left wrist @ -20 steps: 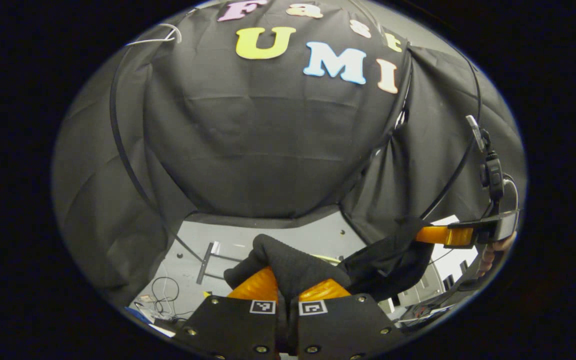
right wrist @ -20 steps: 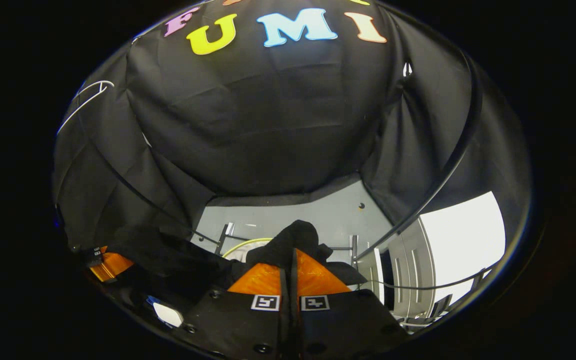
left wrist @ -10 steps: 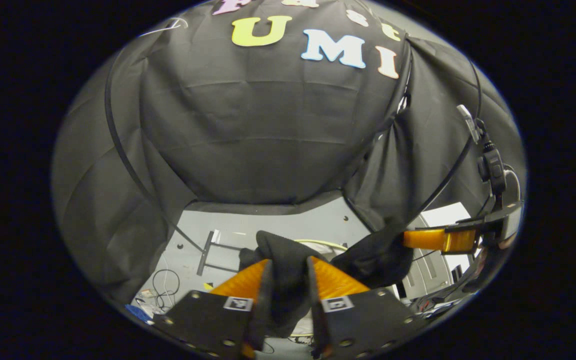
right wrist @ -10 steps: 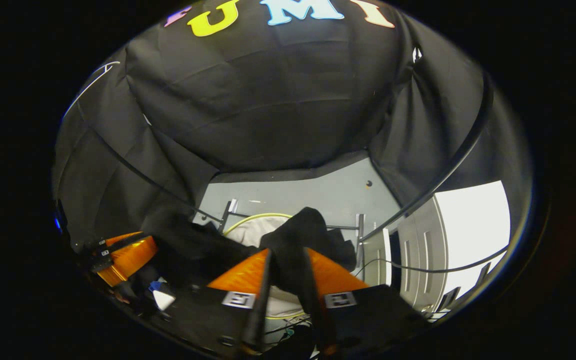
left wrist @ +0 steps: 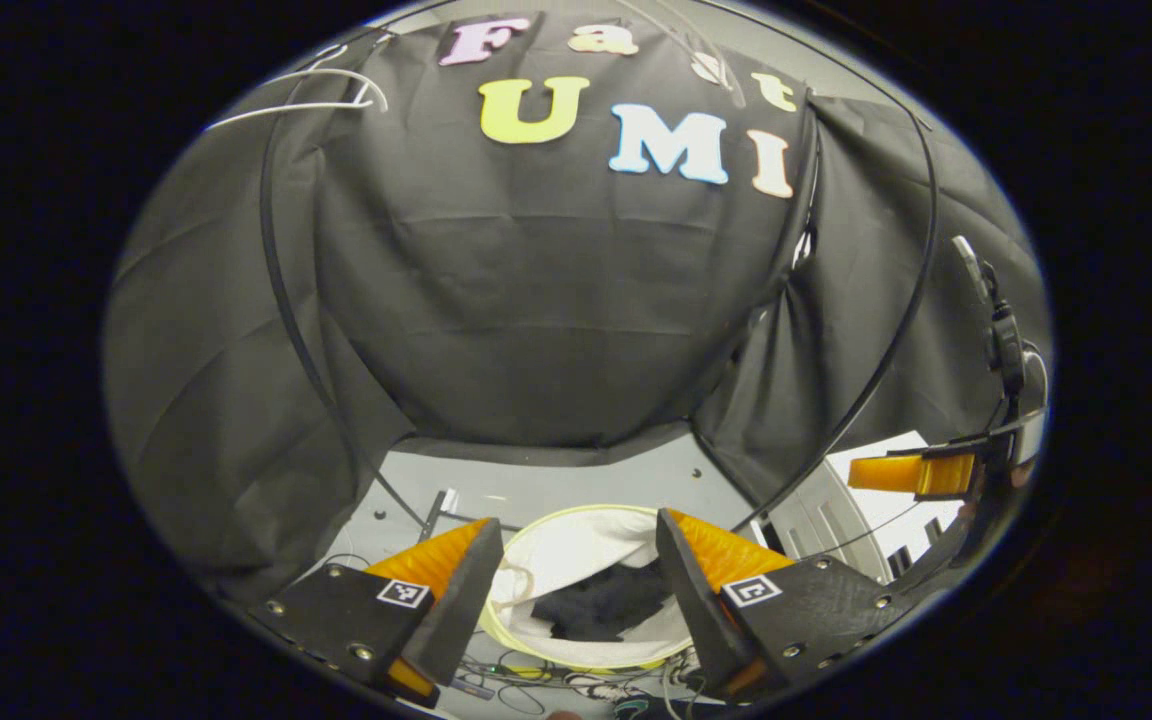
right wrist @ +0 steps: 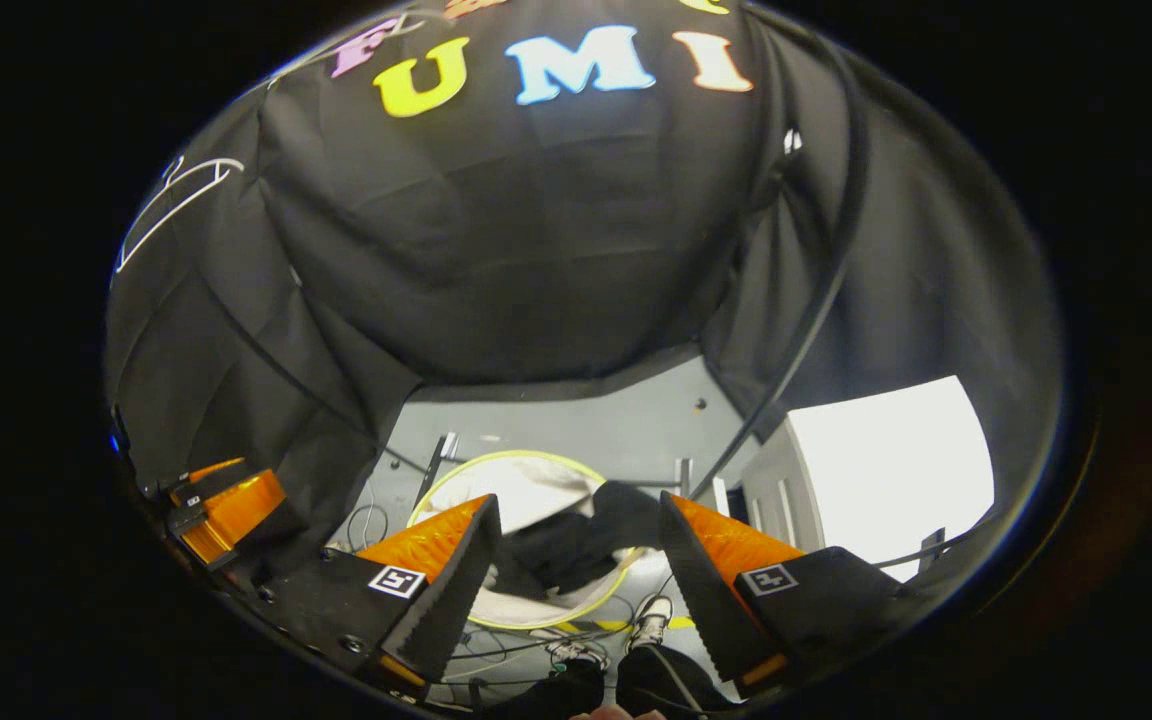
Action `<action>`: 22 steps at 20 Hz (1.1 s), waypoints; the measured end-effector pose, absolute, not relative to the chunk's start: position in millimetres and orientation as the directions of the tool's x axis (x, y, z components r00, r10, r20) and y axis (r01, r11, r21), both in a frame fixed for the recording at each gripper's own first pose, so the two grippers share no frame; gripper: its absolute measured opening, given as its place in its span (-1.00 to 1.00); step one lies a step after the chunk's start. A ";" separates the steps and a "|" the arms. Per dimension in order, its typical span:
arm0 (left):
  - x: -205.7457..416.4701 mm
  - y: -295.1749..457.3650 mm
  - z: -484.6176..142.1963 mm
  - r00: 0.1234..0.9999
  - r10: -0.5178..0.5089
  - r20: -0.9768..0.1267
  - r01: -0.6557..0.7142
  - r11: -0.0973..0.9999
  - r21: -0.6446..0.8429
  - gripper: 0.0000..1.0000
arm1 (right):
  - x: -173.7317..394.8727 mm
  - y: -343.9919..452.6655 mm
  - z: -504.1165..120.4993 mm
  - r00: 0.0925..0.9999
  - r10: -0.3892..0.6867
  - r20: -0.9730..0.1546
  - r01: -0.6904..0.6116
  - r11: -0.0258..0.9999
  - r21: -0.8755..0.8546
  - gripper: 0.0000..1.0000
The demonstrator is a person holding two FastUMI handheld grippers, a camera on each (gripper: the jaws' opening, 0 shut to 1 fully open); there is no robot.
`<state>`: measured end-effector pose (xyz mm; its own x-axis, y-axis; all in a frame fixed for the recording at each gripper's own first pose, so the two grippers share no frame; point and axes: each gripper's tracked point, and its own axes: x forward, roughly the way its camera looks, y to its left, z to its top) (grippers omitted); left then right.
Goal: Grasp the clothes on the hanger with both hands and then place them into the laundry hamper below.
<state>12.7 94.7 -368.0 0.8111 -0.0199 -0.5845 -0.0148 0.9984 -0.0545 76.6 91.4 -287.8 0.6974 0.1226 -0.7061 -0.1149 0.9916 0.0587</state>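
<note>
Below both wide-open jaws, one hamper (left wrist: 576, 535) holds one black garment (left wrist: 596, 610); left hand-held gripper (left wrist: 576, 600), right hand-held gripper (right wrist: 576, 590). Right gripper view adds shoes (right wrist: 648, 625).

Soft matt black cloth garment (left wrist: 601, 610) inside white fabric hamper (left wrist: 576, 545) with yellow rim. Glossy ribbed orange plastic fingers (left wrist: 441, 560). Smooth grey floor (right wrist: 576, 425).

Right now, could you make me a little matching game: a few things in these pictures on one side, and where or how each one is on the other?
Things:
1. clothes
2. hamper
3. hanger
4. left hand-held gripper

States:
A. white wire, up against the black cloth
B. open, holding nothing
C. dark heap inside the hamper
D. white, yellow-rimmed, on the floor

Pairs: 1-C, 2-D, 3-A, 4-B
</note>
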 end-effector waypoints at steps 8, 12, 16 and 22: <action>13.7 29.6 -128.1 0.971 0.126 -0.201 -0.120 0.992 0.043 0.80 | 87.2 -7.7 -98.7 0.964 0.020 -0.265 -0.004 0.998 0.062 0.96; 12.6 -32.5 -40.9 0.992 0.116 -0.048 -0.119 0.991 -0.065 0.80 | 87.9 -35.3 -6.9 0.997 0.072 -0.039 -0.070 0.996 0.055 0.86; -9.6 -87.1 27.0 0.986 0.155 0.069 -0.147 0.983 -0.112 0.80 | 78.9 -46.5 20.7 0.985 0.157 0.069 -0.162 0.984 0.075 0.95; -47.9 -91.9 90.7 0.972 0.192 0.133 -0.182 0.980 -0.084 0.79 | 66.6 -66.7 20.1 0.986 0.165 0.019 -0.166 0.981 0.099 0.86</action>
<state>-47.9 -91.9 90.7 0.9724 0.1917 0.1332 -0.1816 0.9798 -0.0841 66.6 -66.7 20.1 0.9861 0.1651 0.0192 -0.1662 0.9811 0.0990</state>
